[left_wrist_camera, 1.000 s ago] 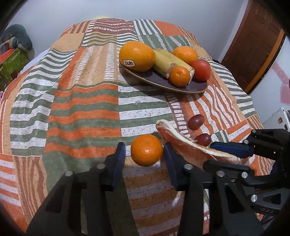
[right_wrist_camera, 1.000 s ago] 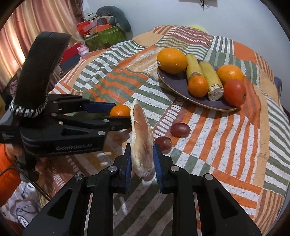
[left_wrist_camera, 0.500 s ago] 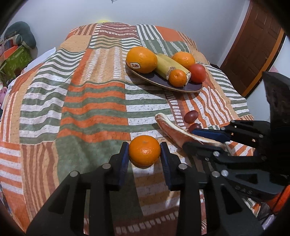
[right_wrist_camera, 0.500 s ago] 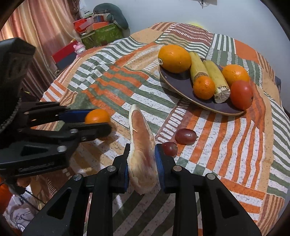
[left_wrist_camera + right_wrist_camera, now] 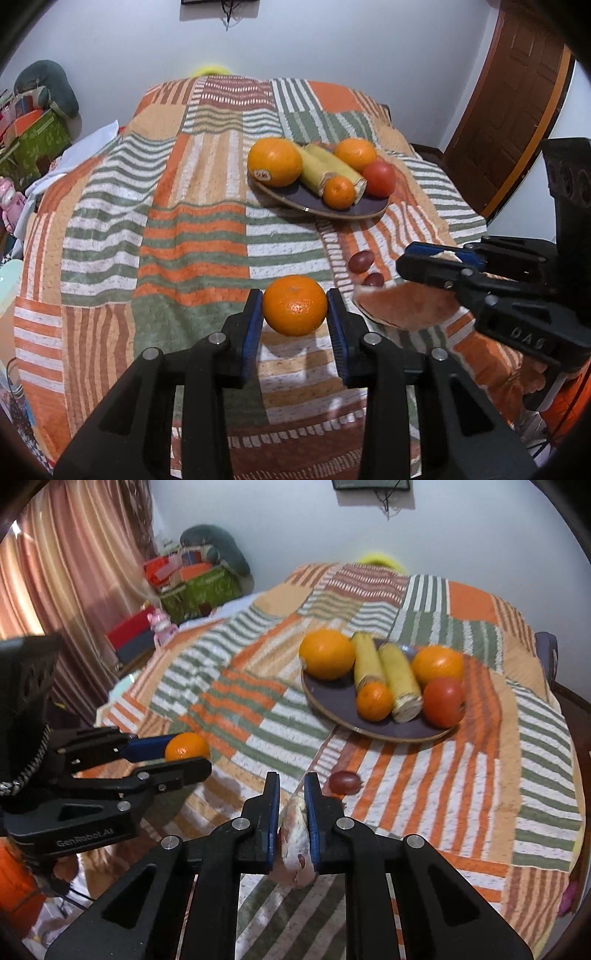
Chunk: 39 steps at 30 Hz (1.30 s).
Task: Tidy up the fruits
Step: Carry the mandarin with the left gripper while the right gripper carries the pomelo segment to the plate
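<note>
Left wrist: left hand-held gripper [image 5: 294,303] clamps the mandarin [image 5: 294,305].

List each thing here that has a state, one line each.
Left gripper: shut on the mandarin, lifted.
Right gripper: shut on the pink fruit slice.
Plate: loaded with oranges, tomato, corn.
Two grapes: loose on the bedspread.
Door: closed.

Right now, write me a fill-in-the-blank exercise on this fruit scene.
The left tongs grip a small round ____ mandarin.
The right tongs pinch a pinkish ____ slice.
The dark round plate holds one ____ tomato.
Two dark red grapes lie on the striped ____.

Missing: orange; grapefruit; red; bedspread
</note>
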Each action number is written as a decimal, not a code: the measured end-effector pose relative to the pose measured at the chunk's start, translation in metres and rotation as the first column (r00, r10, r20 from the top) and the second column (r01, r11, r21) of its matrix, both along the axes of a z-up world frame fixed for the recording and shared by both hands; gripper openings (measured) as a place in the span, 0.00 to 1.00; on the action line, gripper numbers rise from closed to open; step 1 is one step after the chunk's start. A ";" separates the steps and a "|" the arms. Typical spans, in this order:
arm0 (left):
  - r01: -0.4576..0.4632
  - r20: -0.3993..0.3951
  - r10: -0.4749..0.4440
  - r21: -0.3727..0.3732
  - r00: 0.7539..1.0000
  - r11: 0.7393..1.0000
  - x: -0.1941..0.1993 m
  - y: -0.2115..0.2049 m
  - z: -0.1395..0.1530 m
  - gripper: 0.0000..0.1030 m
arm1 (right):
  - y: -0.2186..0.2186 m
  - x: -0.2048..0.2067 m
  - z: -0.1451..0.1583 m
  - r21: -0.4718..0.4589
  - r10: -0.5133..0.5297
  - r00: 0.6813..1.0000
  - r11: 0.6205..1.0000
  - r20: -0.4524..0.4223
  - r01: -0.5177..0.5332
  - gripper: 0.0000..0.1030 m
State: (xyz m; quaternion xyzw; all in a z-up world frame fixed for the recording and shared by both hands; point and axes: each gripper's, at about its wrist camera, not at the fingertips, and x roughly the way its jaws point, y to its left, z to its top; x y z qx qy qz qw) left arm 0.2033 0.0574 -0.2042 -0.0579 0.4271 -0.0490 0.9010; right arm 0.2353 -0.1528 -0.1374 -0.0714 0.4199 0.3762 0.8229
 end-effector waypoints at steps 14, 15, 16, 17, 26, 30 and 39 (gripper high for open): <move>0.011 0.050 -0.011 -0.003 0.999 1.000 0.017 -0.015 0.019 0.33 | -0.034 0.013 0.030 0.034 -0.068 0.995 0.997 0.067 0.066 0.10; 0.011 0.052 -0.010 -0.006 0.999 1.000 0.020 -0.015 0.019 0.33 | -0.036 0.015 0.033 0.037 -0.072 0.995 0.997 0.074 0.070 0.07; 0.010 0.053 -0.010 -0.011 0.999 1.000 0.024 -0.015 0.020 0.33 | -0.039 0.020 0.038 0.045 -0.082 0.993 0.996 0.085 0.078 0.07; 0.010 0.055 -0.009 -0.015 0.998 1.000 0.028 -0.014 0.020 0.33 | -0.041 0.022 0.041 0.051 -0.087 0.992 0.995 0.092 0.082 0.07; 0.013 0.050 -0.012 -0.024 0.999 1.000 0.046 -0.012 0.014 0.33 | -0.058 0.042 0.030 0.023 -0.115 0.992 0.993 0.045 0.114 0.14; 0.022 0.035 -0.021 -0.008 0.999 1.000 0.038 -0.015 0.007 0.33 | -0.067 0.028 0.003 -0.040 -0.124 0.992 0.992 -0.021 0.123 0.24; 0.026 0.014 -0.026 -0.010 1.000 1.000 0.013 -0.019 0.002 0.33 | -0.063 -0.003 -0.042 -0.059 -0.107 0.977 0.994 -0.185 0.097 0.44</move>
